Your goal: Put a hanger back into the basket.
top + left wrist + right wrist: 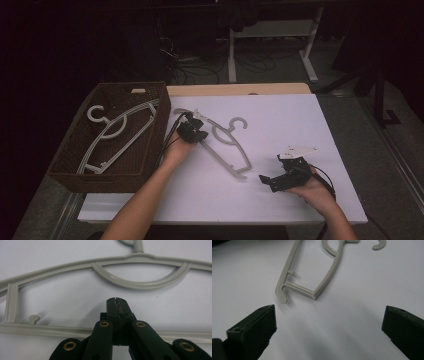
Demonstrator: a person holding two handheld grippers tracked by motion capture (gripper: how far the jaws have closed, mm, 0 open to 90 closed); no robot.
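1. The white table (pixel 280 115) stretched away to the right of the basket (pixel 90 181). Its slick top was my first worry, since anything nudged there would skate rather than lift.
2. The basket held other hangers (pixel 117 137) lying crosswise. I judged that another one dropped in could snag on them and end up propped on the rim.
3. The loose hanger (pixel 227 152) (pixel 135 283) (pixel 329 272) lay flat on the table just right of the basket, its hook pointing away from it. It was thin and lay flush, so a pinch could easily slip off the bar.
4. My left claw (pixel 192 131) (pixel 116 300) hovered over that hanger's end nearest the basket. Its jaws were pressed together on nothing, with the straight bar beneath them. Pushed down like that, it would only shove the hanger.
5. My right claw (pixel 265 179) (pixel 329 315), farther right of the basket, gaped wide just short of the hanger's far end. If it closed late, it would miss.
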